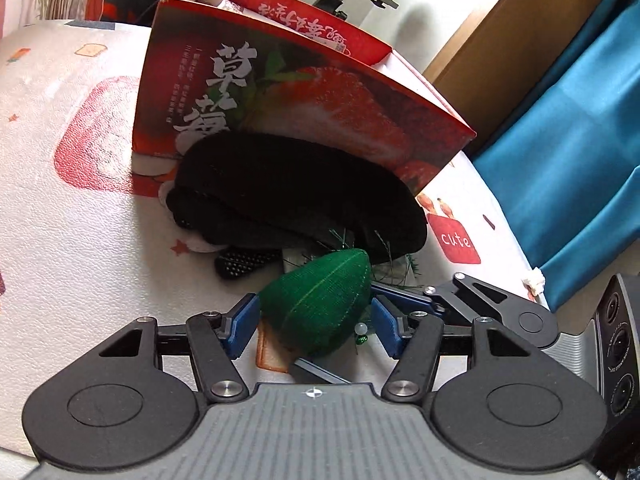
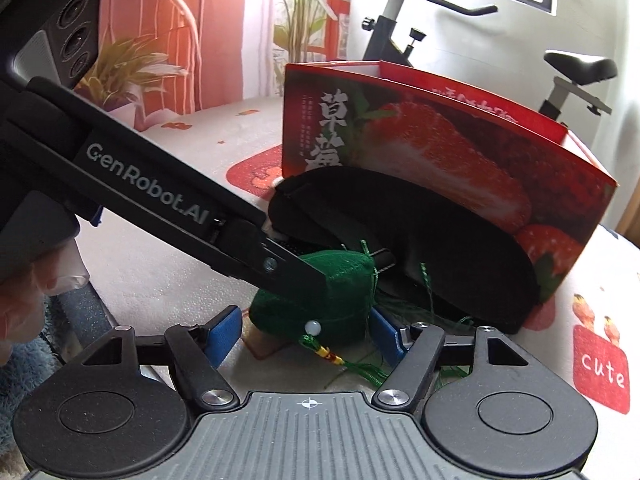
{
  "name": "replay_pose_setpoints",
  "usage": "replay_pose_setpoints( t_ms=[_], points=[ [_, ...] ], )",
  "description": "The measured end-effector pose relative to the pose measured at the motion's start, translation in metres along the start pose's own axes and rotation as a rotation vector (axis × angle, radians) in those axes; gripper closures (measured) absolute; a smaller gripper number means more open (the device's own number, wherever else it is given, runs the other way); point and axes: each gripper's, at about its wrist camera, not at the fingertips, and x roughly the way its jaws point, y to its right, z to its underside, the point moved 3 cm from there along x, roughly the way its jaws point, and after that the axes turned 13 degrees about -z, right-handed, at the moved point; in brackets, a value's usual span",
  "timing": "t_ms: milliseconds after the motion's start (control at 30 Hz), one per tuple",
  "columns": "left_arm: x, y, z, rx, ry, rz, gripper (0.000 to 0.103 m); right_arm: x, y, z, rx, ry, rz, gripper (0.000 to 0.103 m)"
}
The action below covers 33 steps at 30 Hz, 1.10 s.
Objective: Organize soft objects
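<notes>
A green knitted plush [image 1: 320,304] with a bead and green tassel lies on the patterned table cover [image 1: 80,240], in front of a black fabric piece [image 1: 296,196] that leans on a red strawberry box [image 1: 320,92]. My left gripper [image 1: 316,320] is open with its blue pads either side of the plush. My right gripper [image 2: 306,330] is also open around the same plush [image 2: 344,280], from the other side. The left gripper's arm [image 2: 160,196] crosses over the plush in the right wrist view. The black fabric [image 2: 420,248] and the box [image 2: 440,132] show there too.
A small black dotted item [image 1: 244,262] lies left of the plush. A blue curtain [image 1: 580,140] hangs at the right beyond the table edge. An exercise bike [image 2: 440,20] stands behind the box. The right gripper's body [image 1: 500,308] sits close at the plush's right.
</notes>
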Motion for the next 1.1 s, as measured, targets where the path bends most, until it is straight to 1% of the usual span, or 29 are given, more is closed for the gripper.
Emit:
replay_pose_setpoints(
  t_ms=[100,167,200,233,267,333,400,533,700,900,1100],
  points=[
    [0.002,0.002,0.002,0.0,-0.003,0.023,0.04,0.005,-0.002,-0.001,-0.022,0.0,-0.001,0.037],
    [0.002,0.003,0.003,-0.004,0.003,0.024,0.04,0.006,-0.002,-0.001,-0.027,0.005,-0.001,0.037],
    [0.002,0.003,0.003,-0.007,0.01,0.015,0.045,0.006,-0.002,-0.001,-0.024,0.006,0.0,0.038],
    [0.003,0.002,0.003,-0.01,0.021,-0.003,0.055,0.006,-0.001,-0.001,-0.022,0.007,0.0,0.038],
    [0.003,0.003,0.004,-0.01,0.023,-0.015,0.057,0.007,-0.001,-0.001,-0.02,0.007,0.002,0.039],
    [0.002,0.002,0.005,-0.008,0.026,-0.014,0.057,0.007,0.0,-0.001,-0.018,0.008,0.004,0.041],
    [0.0,0.003,0.007,0.007,0.032,-0.016,0.06,0.007,0.0,0.0,-0.02,0.01,0.009,0.046],
    [-0.004,0.001,0.009,0.004,0.039,-0.005,0.066,0.004,0.002,0.001,-0.015,0.013,0.006,0.048],
    [-0.008,0.001,0.009,0.002,0.044,0.005,0.067,0.001,0.0,0.002,-0.025,0.014,0.008,0.049],
    [-0.017,0.002,0.006,0.001,0.06,0.018,0.067,-0.008,-0.004,-0.001,-0.033,0.034,0.009,0.049],
    [-0.04,0.002,0.003,0.0,0.105,0.017,0.068,-0.019,-0.013,-0.009,-0.066,0.066,0.01,0.05]
  ],
)
